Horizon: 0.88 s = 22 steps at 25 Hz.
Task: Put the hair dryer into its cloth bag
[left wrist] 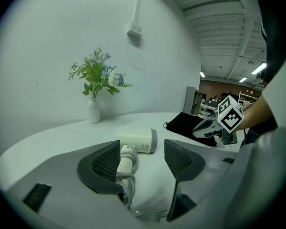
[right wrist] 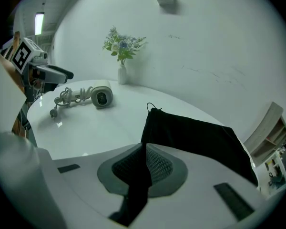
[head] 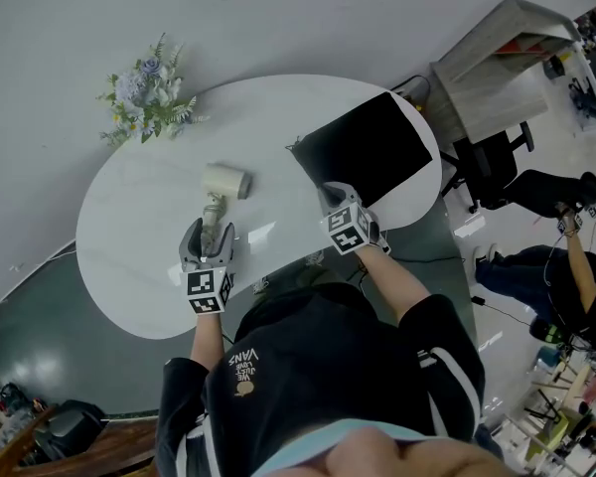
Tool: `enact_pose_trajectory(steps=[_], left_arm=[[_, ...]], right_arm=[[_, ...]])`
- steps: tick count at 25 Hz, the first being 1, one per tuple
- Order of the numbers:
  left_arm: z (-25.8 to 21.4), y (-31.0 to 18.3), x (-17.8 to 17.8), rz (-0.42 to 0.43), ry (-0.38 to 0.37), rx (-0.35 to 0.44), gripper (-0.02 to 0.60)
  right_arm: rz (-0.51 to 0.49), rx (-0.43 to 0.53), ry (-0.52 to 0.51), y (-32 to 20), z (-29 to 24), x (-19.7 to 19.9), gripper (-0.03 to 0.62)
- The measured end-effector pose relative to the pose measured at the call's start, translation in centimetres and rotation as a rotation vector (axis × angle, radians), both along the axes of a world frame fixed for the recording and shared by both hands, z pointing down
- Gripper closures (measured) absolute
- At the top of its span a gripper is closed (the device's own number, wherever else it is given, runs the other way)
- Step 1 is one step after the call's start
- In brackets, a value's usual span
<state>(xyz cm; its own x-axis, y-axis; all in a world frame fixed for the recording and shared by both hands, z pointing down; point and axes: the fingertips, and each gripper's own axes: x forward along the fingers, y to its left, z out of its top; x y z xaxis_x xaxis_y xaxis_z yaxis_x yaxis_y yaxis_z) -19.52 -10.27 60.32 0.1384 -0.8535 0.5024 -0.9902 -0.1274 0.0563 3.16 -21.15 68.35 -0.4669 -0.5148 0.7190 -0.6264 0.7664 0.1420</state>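
The white hair dryer (head: pixel 224 181) lies on the white oval table (head: pixel 129 266), its handle and coiled cord pointing toward me. My left gripper (head: pixel 211 231) stands open over the handle end; in the left gripper view the handle (left wrist: pixel 125 160) lies by the left jaw, untouched, with the dryer's barrel (left wrist: pixel 137 140) beyond the gripper (left wrist: pixel 140 162). The black cloth bag (head: pixel 372 152) lies flat at the table's right end. My right gripper (head: pixel 331 194) is shut on the bag's near edge; black cloth (right wrist: pixel 139 175) is pinched between its pads, at the gripper (right wrist: pixel 145 163).
A vase of flowers (head: pixel 147 97) stands at the table's far left edge. To the right of the table are a wooden cabinet (head: pixel 497 63), a black office chair (head: pixel 495 167) and a seated person (head: pixel 561 256). The table's edge runs close to my body.
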Motion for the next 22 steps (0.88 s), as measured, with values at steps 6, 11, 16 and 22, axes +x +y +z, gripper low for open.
enact_pose_trajectory(steps=[6,11,16,22], left_arm=[[2.0,-0.7,-0.2,0.086,-0.091,-0.077,0.260],[4.4,-2.1,-1.1,0.123,-0.151,-0.201,0.210],[7.3,-2.5,-1.7,0.166,-0.180,-0.348,0.199],[9.2,-2.7,-1.3,0.232,-0.192,-0.428,0.201]], right_arm=[[0.092,-0.066,-0.125,-0.2,-1.4,0.9,0.545],[0.170,-0.100,-0.227,-0.3,-3.3,1.8,0.546],[0.219,-0.101,-0.320,-0.5,-5.2,2.2,0.546],[0.277,-0.121,-0.442,-0.7,-7.8,2.9,0.546]])
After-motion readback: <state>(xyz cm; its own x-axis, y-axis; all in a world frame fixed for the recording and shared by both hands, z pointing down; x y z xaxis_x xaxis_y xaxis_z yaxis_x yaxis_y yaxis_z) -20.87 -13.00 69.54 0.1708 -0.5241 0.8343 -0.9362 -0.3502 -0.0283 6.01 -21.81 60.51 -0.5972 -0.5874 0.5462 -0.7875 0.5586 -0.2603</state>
